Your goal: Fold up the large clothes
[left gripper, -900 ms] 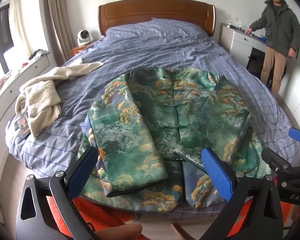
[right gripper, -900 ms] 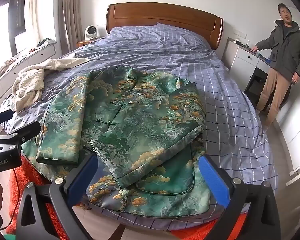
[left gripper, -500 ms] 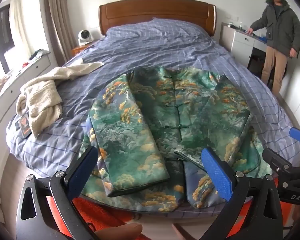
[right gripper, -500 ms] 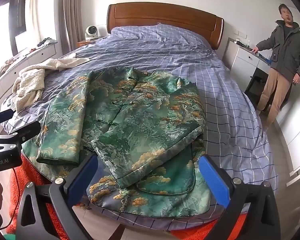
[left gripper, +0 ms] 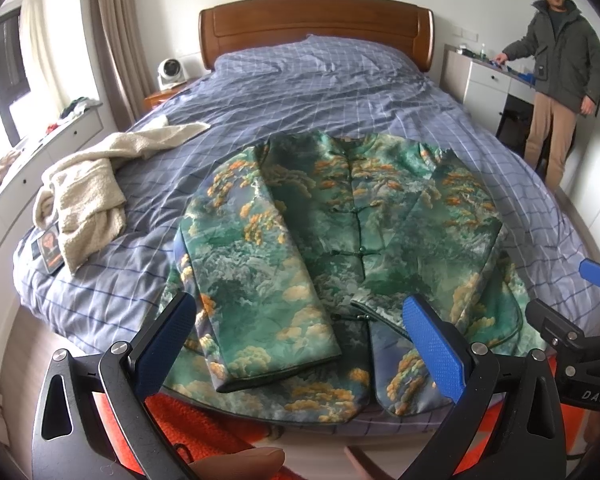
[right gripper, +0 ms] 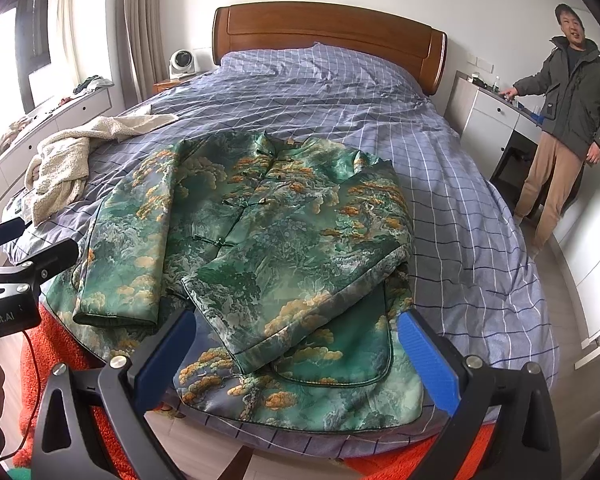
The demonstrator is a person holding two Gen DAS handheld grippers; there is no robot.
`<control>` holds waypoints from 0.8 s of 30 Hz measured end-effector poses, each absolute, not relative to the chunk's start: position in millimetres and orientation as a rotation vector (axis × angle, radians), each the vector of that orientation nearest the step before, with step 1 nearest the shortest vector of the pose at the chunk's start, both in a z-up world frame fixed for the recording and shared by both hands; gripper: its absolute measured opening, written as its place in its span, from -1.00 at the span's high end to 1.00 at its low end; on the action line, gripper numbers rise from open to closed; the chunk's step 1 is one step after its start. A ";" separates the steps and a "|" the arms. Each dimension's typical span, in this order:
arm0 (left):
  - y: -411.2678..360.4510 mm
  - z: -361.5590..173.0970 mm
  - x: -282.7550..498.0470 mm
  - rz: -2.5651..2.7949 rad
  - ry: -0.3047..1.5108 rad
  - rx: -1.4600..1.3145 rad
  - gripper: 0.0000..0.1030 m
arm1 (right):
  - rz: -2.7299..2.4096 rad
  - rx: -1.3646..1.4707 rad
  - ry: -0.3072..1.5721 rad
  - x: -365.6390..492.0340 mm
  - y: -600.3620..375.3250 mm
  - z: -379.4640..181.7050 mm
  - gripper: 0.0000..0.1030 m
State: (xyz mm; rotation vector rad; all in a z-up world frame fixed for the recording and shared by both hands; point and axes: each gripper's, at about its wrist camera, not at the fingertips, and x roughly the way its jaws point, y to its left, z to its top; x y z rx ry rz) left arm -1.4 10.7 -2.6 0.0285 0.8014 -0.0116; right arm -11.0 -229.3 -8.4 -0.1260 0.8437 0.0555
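One green jacket [left gripper: 340,240] lay flat near the foot end of the bed [left gripper: 320,88], its hem at the mattress edge and reaching slightly past it. The cloth looked like glossy brocade, woven with orange-gold clouds and grey-green trees, and it seemed lightly padded. Its long axis ran along the bed: the stand collar pointed toward the wooden headboard [left gripper: 316,28], the hem toward the cameras. A line of dark knotted frog closures (at least three could be counted in the left wrist view) ran down the front. Both sleeves were folded inward over the body, two long flat panels ending in dark-piped cuffs near the hem.

The bedcover was a soft lilac-blue cotton with a thin window-pane check, rumpled into shallow creases. One cream fleece garment [left gripper: 84,196], nubbly and bunched, sat on the bed's left side, well apart from the jacket, with a small card [left gripper: 50,248] just beside it. An orange-red shaggy textile [right gripper: 60,360] showed below the foot of the bed.

The left gripper [left gripper: 300,348] and the right gripper [right gripper: 296,360] hung above the hem, each with its two blue textured pads spread wide and nothing between them; neither touched the fabric.

One person [right gripper: 560,120] in a dark puffy coat and tan trousers stood by a white desk [right gripper: 488,120] to the right of the bed.
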 end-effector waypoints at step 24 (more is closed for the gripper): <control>1.8 -7.5 -5.5 0.011 0.750 0.079 -0.99 | 0.065 -0.115 0.853 -12.3 -228.6 -10.2 -0.99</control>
